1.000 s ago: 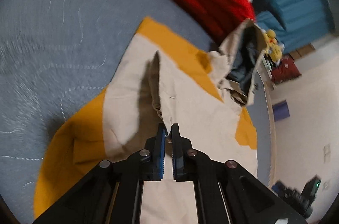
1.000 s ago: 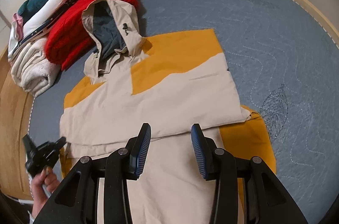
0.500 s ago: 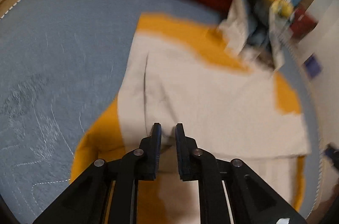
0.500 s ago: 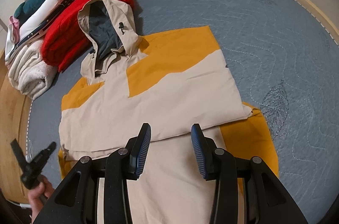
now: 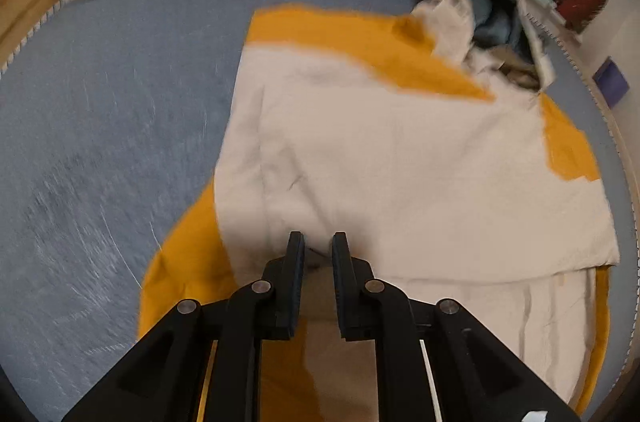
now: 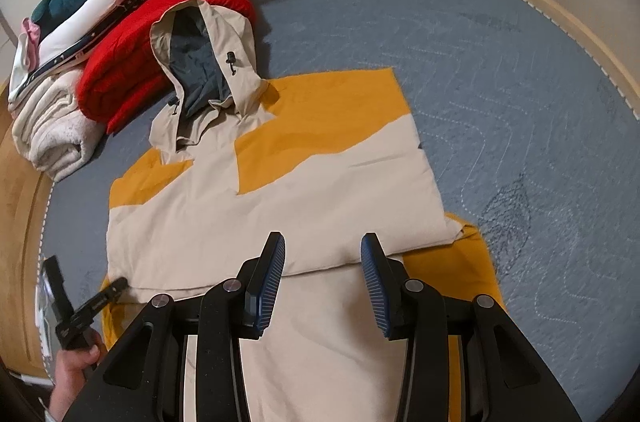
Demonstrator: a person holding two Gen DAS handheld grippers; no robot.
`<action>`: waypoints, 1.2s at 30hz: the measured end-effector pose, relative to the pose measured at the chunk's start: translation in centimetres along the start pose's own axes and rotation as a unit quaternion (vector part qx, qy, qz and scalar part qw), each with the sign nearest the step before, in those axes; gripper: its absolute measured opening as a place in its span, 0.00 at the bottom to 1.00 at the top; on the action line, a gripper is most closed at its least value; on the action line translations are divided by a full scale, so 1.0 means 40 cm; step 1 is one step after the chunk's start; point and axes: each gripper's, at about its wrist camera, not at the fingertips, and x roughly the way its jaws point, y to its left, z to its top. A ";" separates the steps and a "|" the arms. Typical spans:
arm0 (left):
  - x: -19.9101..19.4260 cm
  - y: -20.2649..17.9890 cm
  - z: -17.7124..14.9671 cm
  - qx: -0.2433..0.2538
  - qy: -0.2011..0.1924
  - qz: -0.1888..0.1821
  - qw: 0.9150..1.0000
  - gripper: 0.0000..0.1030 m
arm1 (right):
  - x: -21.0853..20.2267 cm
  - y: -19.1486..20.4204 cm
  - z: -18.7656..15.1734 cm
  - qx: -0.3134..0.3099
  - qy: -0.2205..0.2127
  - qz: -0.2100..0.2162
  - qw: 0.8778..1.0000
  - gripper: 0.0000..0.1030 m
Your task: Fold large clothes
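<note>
Jacket (image 6: pixel 276 210), beige with orange panels, lies spread on the blue quilted bedspread (image 6: pixel 500 70), sleeves folded across the body and hood (image 6: pixel 204 62) propped against a red folded garment (image 6: pixel 132 62). Left gripper (image 5: pixel 317 246) hangs over the folded sleeve's near edge, jaws just eased apart to a narrow gap, nothing between them. Right gripper (image 6: pixel 323 254) hovers above the lower body, jaws moderately apart, empty
</note>
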 end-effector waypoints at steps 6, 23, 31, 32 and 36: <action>-0.162 -0.091 0.104 0.034 -0.093 -0.026 0.995 0.12 | -0.035 -0.017 0.021 -0.004 -0.022 -0.011 1.000 0.40; 0.023 -0.338 0.689 0.044 -0.135 -0.059 0.988 0.10 | -0.042 -0.055 0.048 0.004 -0.031 -0.014 0.999 0.25; 0.160 -0.379 0.861 0.020 -0.123 -0.060 0.990 0.40 | 0.006 -0.080 0.050 0.008 -0.008 -0.022 1.000 0.26; 0.172 -0.381 0.874 0.020 -0.121 -0.059 0.991 0.40 | 0.012 -0.083 0.050 0.006 -0.005 -0.023 1.000 0.26; 0.225 -0.383 0.920 0.005 -0.112 -0.047 0.993 0.40 | 0.023 -0.092 0.050 -0.001 -0.001 -0.029 1.000 0.26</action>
